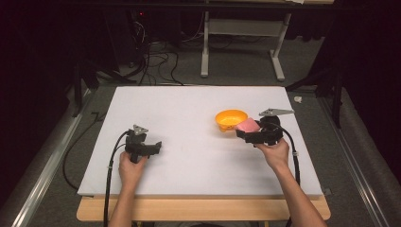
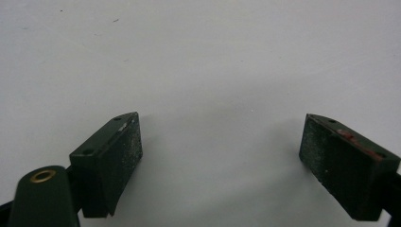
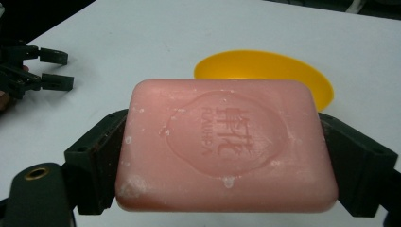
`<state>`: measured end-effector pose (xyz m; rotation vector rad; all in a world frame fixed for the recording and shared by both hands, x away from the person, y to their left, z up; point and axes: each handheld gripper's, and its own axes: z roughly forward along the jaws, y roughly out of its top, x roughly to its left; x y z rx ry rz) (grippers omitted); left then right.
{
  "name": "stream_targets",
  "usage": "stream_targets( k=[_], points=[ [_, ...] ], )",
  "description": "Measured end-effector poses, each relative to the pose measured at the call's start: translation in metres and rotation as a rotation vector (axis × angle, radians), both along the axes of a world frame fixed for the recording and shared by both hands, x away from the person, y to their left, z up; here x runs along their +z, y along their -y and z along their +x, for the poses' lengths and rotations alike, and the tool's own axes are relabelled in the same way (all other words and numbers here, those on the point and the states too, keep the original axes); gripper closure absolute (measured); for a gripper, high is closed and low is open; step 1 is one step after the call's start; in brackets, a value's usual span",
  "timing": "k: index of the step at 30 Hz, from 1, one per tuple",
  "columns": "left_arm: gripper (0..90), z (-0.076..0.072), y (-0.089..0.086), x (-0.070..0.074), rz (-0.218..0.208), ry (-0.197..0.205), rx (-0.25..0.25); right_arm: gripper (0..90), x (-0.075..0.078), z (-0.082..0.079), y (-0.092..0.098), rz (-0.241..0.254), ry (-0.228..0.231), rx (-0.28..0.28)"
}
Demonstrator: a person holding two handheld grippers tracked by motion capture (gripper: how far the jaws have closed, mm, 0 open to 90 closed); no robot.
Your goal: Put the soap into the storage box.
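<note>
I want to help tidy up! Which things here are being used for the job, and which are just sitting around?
Being used:
pink soap bar, gripped in the right gripper
yellow bowl just beside it

Sitting around:
left gripper, open, holding nothing
cables on the floor
white frame behind the table

Left gripper [image 1: 156, 146] low, jaws wide apart, nothing between. Right gripper [image 1: 242, 133] raised, jaws clamped across soap [image 3: 227, 144].
</note>
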<state>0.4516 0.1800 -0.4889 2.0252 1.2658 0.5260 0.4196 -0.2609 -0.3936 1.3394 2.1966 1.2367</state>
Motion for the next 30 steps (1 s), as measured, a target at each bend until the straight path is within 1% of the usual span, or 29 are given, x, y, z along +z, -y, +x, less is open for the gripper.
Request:
stream_targets(
  k=[2, 3, 7, 8, 13, 14, 17, 18, 19, 24, 28, 30],
  points=[
    [14.3, 0.000, 0.000, 0.000, 0.000, 0.000, 0.000, 13.7, 0.003, 0.002, -0.002, -0.005, 0.003, 0.001],
    [14.3, 0.000, 0.000, 0.000, 0.002, -0.001, -0.001, 13.7, 0.003, 0.003, -0.003, 0.000, -0.001, 0.000],
    [14.3, 0.000, 0.000, 0.000, 0.000, 0.000, 0.000, 13.7, 0.004, 0.009, -0.003, -0.014, -0.018, -0.004],
    [14.3, 0.000, 0.000, 0.000, 0.000, 0.000, 0.000, 13.7, 0.004, 0.011, -0.002, -0.010, -0.024, -0.008],
    [14.3, 0.000, 0.000, 0.000, 0.000, 0.000, 0.000, 13.7, 0.004, 0.018, -0.003, -0.017, -0.034, -0.019],
    [14.3, 0.000, 0.000, 0.000, 0.000, 0.000, 0.000, 13.7, 0.004, 0.020, -0.004, -0.016, -0.046, -0.022],
    [14.3, 0.000, 0.000, 0.000, -0.001, 0.000, 0.000, 13.7, 0.004, 0.026, -0.006, -0.033, -0.058, -0.037],
    [14.3, 0.000, 0.000, 0.000, -0.001, 0.000, 0.000, 13.7, 0.004, 0.026, -0.006, -0.033, -0.058, -0.037],
    [14.3, 0.000, 0.000, 0.000, 0.000, 0.000, 0.000, 13.7, 0.004, 0.030, -0.008, -0.038, -0.061, -0.046],
    [14.3, 0.000, 0.000, 0.000, -0.001, 0.001, 0.000, 13.7, 0.004, 0.040, -0.010, -0.048, -0.080, -0.069],
    [14.3, 0.000, 0.000, 0.000, 0.000, 0.000, 0.000, 13.7, 0.004, 0.048, -0.015, -0.054, -0.101, -0.098],
    [14.3, 0.000, 0.000, 0.000, 0.000, 0.000, 0.000, 13.7, 0.005, 0.051, -0.017, -0.057, -0.098, -0.105]
  ],
)
